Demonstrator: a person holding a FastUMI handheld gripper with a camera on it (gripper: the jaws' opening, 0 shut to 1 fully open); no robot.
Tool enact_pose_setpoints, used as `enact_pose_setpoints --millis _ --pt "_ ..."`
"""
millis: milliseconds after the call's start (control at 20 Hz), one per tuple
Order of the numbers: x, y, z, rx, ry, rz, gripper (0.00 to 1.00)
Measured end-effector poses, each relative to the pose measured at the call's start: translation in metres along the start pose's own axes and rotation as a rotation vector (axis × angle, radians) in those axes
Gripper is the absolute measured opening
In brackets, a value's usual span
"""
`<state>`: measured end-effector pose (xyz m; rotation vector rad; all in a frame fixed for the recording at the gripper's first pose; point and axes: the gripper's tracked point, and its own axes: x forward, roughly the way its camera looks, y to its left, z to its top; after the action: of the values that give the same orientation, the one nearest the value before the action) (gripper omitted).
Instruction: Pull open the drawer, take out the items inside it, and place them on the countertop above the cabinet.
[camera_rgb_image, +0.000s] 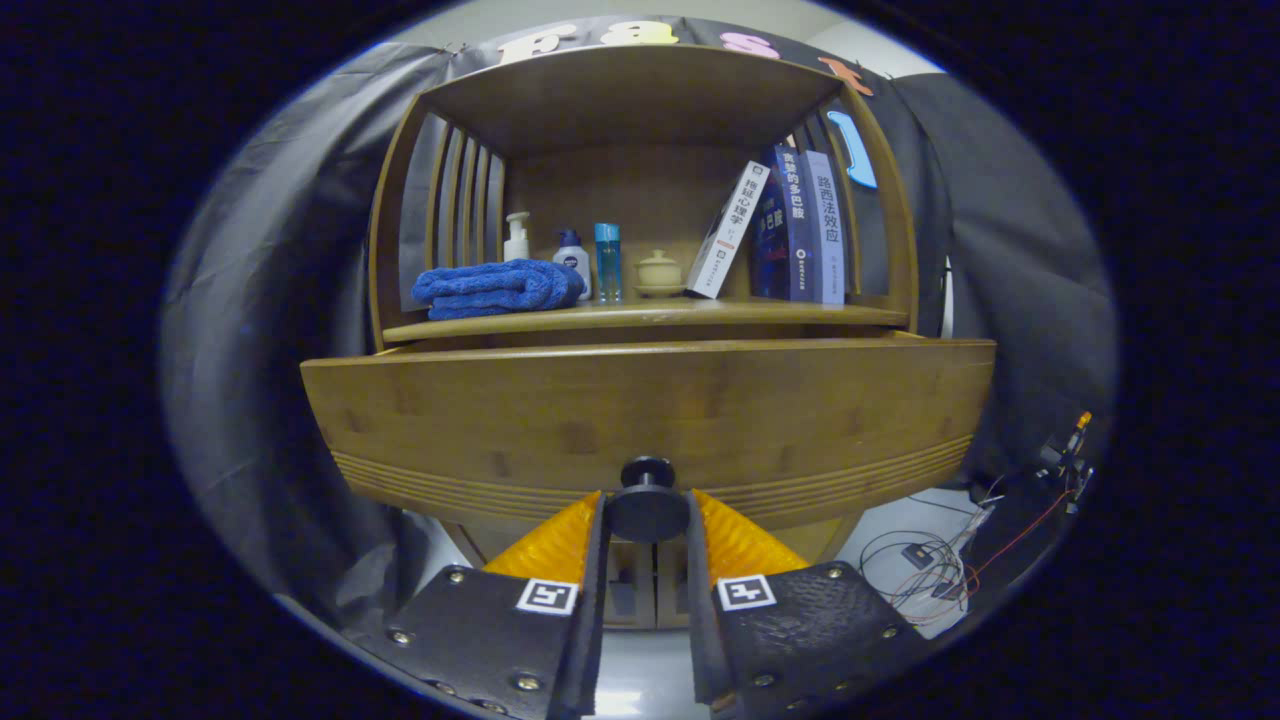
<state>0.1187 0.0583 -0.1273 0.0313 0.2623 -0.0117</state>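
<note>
At lower centre, the tongs (647, 515) are clenched on the round black knob (646, 497) of the wooden bamboo drawer (640, 410).

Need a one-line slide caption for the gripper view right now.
Gripper fingers closed on the drawer knob, drawer partly pulled out below the countertop holding a towel, bottles and books.

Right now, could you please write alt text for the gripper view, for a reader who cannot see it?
The gripper has its jaws closed on the black round knob of a wooden drawer, which stands pulled out from a bamboo cabinet. On the countertop above sit a folded blue towel, small bottles, a lidded cup and several books.
</note>
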Motion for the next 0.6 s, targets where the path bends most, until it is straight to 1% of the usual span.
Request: enact_pose_setpoints --millis 150,200,300,600 --pt "-0.021 -0.001 -0.014 -0.015 0.035 -0.014 0.36" --pt "-0.029 -0.001 -0.012 -0.006 0.015 -0.018 0.36" --pt "-0.045 -0.002 -0.017 0.006 0.022 -0.018 0.37" --pt "-0.069 -0.003 -0.028 0.035 0.014 -0.022 0.36"
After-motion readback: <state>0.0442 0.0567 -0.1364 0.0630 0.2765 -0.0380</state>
